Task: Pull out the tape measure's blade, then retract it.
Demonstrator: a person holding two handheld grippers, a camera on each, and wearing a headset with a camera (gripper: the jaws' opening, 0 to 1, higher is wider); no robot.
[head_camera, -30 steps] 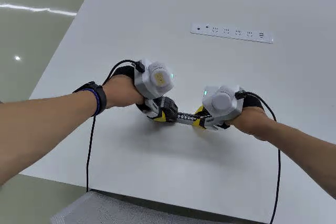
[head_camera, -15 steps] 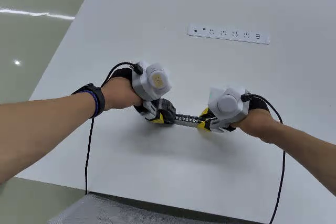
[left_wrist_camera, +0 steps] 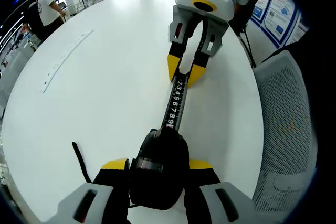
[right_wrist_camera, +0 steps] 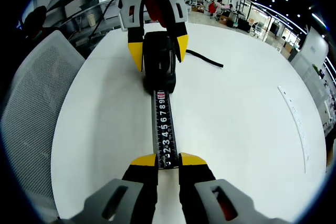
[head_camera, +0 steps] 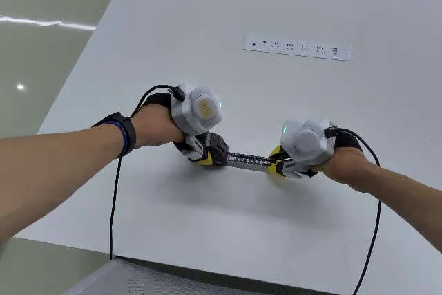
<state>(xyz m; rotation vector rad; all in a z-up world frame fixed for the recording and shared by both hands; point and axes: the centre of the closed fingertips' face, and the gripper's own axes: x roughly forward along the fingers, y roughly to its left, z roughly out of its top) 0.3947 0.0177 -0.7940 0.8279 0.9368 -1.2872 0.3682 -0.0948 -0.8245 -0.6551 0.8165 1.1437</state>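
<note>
The black, rounded plastic tape measure case (left_wrist_camera: 159,169) sits low over the white table (head_camera: 207,18), its thin black strap (right_wrist_camera: 205,59) trailing flat. Its dark, numbered metal blade (right_wrist_camera: 164,129) runs out straight and level, showing numerals up to nine.

head view: tape measure case (head_camera: 218,148) mostly covered by left gripper (head_camera: 210,155), blade (head_camera: 247,160) numbers too small to read, power strip (head_camera: 295,47) sockets too small to make out. right gripper view: blade tip buried between right gripper (right_wrist_camera: 168,160) pads, hook can't be seen. left gripper view: case sides covered by the jaws, strap (left_wrist_camera: 79,157) end runs under one jaw
</note>
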